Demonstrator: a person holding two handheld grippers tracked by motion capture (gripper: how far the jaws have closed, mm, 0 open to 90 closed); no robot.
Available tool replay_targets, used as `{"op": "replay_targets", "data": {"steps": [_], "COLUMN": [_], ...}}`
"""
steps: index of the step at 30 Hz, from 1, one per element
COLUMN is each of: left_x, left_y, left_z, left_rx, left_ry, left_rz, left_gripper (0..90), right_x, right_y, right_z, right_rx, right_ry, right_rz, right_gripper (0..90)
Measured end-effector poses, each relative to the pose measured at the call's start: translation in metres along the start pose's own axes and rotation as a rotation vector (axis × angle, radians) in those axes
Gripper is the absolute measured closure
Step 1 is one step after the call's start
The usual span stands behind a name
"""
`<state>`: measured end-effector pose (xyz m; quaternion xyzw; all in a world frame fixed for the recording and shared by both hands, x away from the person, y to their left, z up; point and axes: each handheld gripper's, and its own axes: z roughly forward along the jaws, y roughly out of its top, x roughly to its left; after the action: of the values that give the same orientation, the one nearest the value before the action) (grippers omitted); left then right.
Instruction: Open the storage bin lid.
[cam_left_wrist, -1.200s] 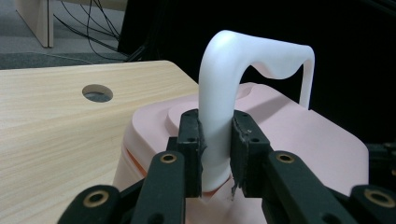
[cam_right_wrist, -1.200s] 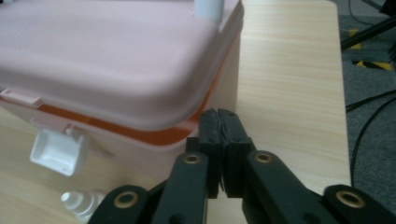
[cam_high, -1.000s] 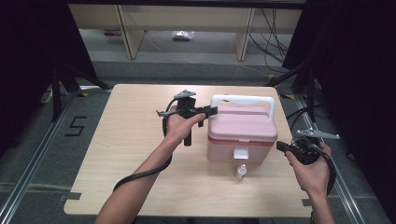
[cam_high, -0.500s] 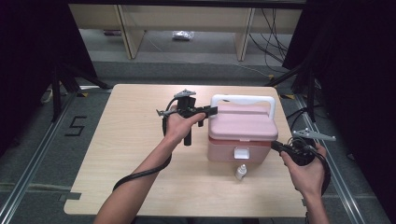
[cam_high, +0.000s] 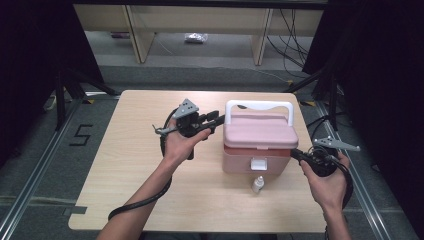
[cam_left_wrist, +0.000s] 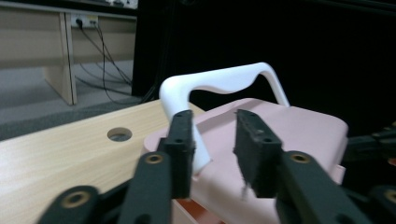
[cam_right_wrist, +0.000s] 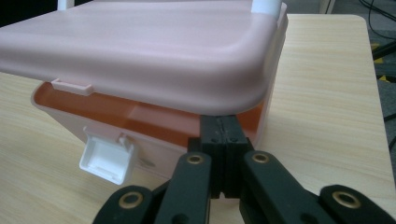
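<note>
A pink box (cam_high: 260, 132) with a white handle (cam_high: 258, 106) stands right of the table's middle. Its lid (cam_right_wrist: 140, 42) is raised a little over an orange gap, and its white latch (cam_right_wrist: 105, 158) hangs loose in front. My left gripper (cam_high: 217, 120) is open at the box's left side, its jaws level with the lid (cam_left_wrist: 289, 130), and the handle's post (cam_left_wrist: 180, 93) is just behind one jaw. My left gripper (cam_left_wrist: 212, 126) holds nothing. My right gripper (cam_high: 294, 152) is shut, and its tips (cam_right_wrist: 223, 126) sit in the gap under the lid's right front corner.
A small white bottle (cam_high: 258, 185) stands on the wooden table (cam_high: 135, 165) just in front of the box. The table has a round hole (cam_left_wrist: 119, 134) near the box. Shelving and cables lie on the floor beyond the far edge.
My right gripper has moved left, from beside the box to its right front corner under the lid's edge. The left gripper has stayed where it was.
</note>
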<state>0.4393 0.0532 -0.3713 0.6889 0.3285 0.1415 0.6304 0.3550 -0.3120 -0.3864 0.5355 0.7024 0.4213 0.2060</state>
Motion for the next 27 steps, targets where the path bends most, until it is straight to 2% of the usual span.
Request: {"op": "replay_targets", "data": {"steps": [1, 2, 3, 4, 5, 6, 7, 8, 9, 10, 11, 12, 13, 14, 15, 16, 17, 18, 19, 20, 21, 23, 24, 25, 27], "left_x": [-0.006, -0.006, -0.008, -0.013, -0.016, -0.016, -0.021, -0.024, -0.024, -0.030, -0.030, -0.032, -0.037, -0.037, -0.039, -0.042, -0.042, -0.043, -0.044, -0.046, -0.047, -0.051, -0.053, -0.056, -0.060], "left_y": [-0.001, -0.001, -0.003, -0.007, -0.010, -0.010, -0.015, -0.018, -0.018, -0.025, -0.025, -0.029, -0.038, -0.038, -0.042, -0.050, -0.050, -0.053, -0.056, -0.059, -0.061, -0.065, -0.067, -0.069, -0.071], "left_z": [-0.007, -0.007, -0.011, -0.016, -0.018, -0.018, -0.020, -0.021, -0.021, -0.021, -0.021, -0.020, -0.017, -0.017, -0.015, -0.011, -0.011, -0.009, -0.007, -0.005, -0.003, 0.002, 0.005, 0.007, 0.012], "left_rx": [0.003, 0.003, 0.008, 0.015, 0.020, 0.020, 0.029, 0.035, 0.035, 0.057, 0.057, 0.059, 0.071, 0.071, 0.065, 0.074, 0.074, 0.076, 0.075, 0.077, 0.083, 0.087, 0.091, 0.092, 0.095], "left_ry": [-0.004, -0.004, -0.010, -0.031, -0.042, -0.042, -0.063, -0.070, -0.070, -0.085, -0.085, -0.103, -0.132, -0.132, -0.153, -0.170, -0.170, -0.174, -0.181, -0.184, -0.191, -0.206, -0.213, -0.221, -0.235], "left_rz": [0.041, 0.041, 0.060, 0.081, 0.097, 0.097, 0.117, 0.131, 0.131, 0.158, 0.158, 0.165, 0.185, 0.185, 0.198, 0.212, 0.212, 0.215, 0.219, 0.221, 0.223, 0.232, 0.238, 0.246, 0.259], "left_gripper": [73.7, 76.5, 76.5, 82.1, 84.0, 85.9, 87.6, 88.7, 89.3, 89.5, 89.5, 89.5, 89.5, 89.5, 89.5, 89.5, 89.5, 89.5, 89.6, 89.6, 89.6, 89.5, 89.5, 89.5, 89.5], "right_x": [0.003, 0.001, 0.001, 0.003, 0.003, 0.003, 0.002, 0.004, 0.001, 0.001, 0.001, 0.004, 0.003, 0.001, 0.001, 0.004, 0.004, 0.002, 0.005, 0.005, 0.001, 0.005, 0.005, 0.002, 0.002], "right_y": [0.000, 0.001, 0.001, 0.003, 0.003, 0.003, 0.005, 0.005, 0.006, 0.007, 0.007, 0.007, 0.008, 0.009, 0.009, 0.009, 0.009, 0.010, 0.011, 0.011, 0.012, 0.014, 0.014, 0.014, 0.015], "right_z": [0.000, 0.000, 0.000, -0.001, -0.001, -0.001, 0.000, -0.002, -0.001, -0.002, -0.002, -0.002, -0.001, -0.001, -0.001, -0.001, -0.001, -0.001, -0.001, -0.001, 0.000, -0.001, -0.001, -0.001, -0.001], "right_rx": [-0.003, -0.011, -0.011, 0.000, -0.003, -0.003, -0.016, -0.012, -0.016, -0.019, -0.019, -0.020, -0.021, -0.022, -0.022, -0.018, -0.018, -0.021, -0.012, -0.012, -0.019, -0.009, -0.009, -0.020, -0.019], "right_ry": [-0.003, 0.001, 0.001, -0.003, 0.000, 0.000, 0.006, 0.000, -0.014, -0.008, -0.008, -0.003, -0.005, -0.010, -0.010, 0.003, 0.003, -0.005, -0.007, -0.007, -0.004, -0.012, -0.012, -0.017, -0.015], "right_rz": [0.028, -0.001, -0.001, 0.026, 0.028, 0.028, 0.004, 0.032, -0.015, -0.011, -0.011, 0.026, 0.011, -0.014, -0.014, 0.020, 0.020, -0.007, 0.021, 0.021, -0.019, 0.020, 0.020, -0.017, -0.025], "right_gripper": [90.0, 90.0, 90.0, 90.0, 90.0, 90.0, 90.0, 90.0, 90.0, 90.0, 90.0, 90.0, 90.0, 90.0, 90.0, 90.0, 90.0, 90.0, 90.0, 90.0, 90.0, 90.0, 90.0, 90.0, 90.0]}}
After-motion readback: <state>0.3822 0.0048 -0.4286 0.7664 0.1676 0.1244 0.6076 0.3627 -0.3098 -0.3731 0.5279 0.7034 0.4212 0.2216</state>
